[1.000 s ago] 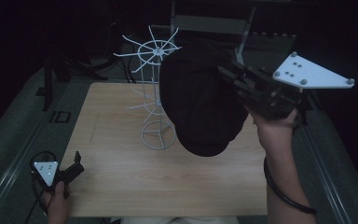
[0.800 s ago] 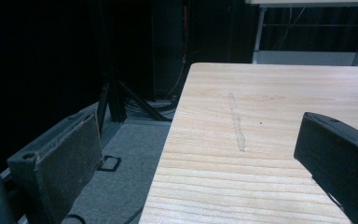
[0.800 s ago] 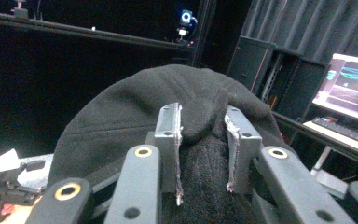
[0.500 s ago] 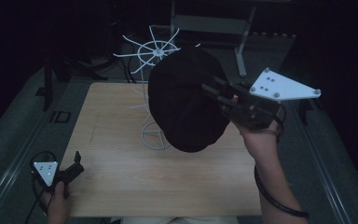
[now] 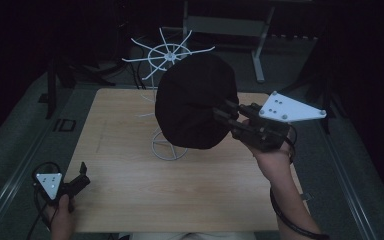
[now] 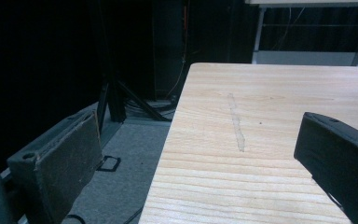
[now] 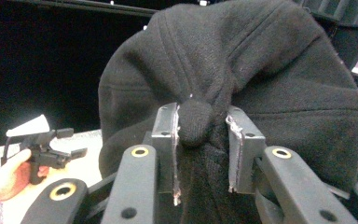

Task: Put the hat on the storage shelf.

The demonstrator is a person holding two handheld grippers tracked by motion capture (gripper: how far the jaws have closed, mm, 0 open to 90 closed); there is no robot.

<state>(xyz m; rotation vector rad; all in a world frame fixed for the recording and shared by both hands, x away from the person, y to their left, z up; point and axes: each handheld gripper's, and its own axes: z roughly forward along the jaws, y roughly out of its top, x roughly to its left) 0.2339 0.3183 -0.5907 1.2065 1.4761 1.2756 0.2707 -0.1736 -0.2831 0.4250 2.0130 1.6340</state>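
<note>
Your right gripper [image 7: 200, 140] is pinching the black cap [image 5: 195, 100] by its top button between its jaws, holding it above the table [image 5: 130, 180] before the white rack [image 5: 167, 55]. Your left gripper [image 5: 77, 181] is resting open at the table's near-left corner.

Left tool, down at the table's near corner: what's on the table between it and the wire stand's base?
Nothing: in the high view, only bare wooden table lies between the left tool and the white wire stand's ring base.
</note>
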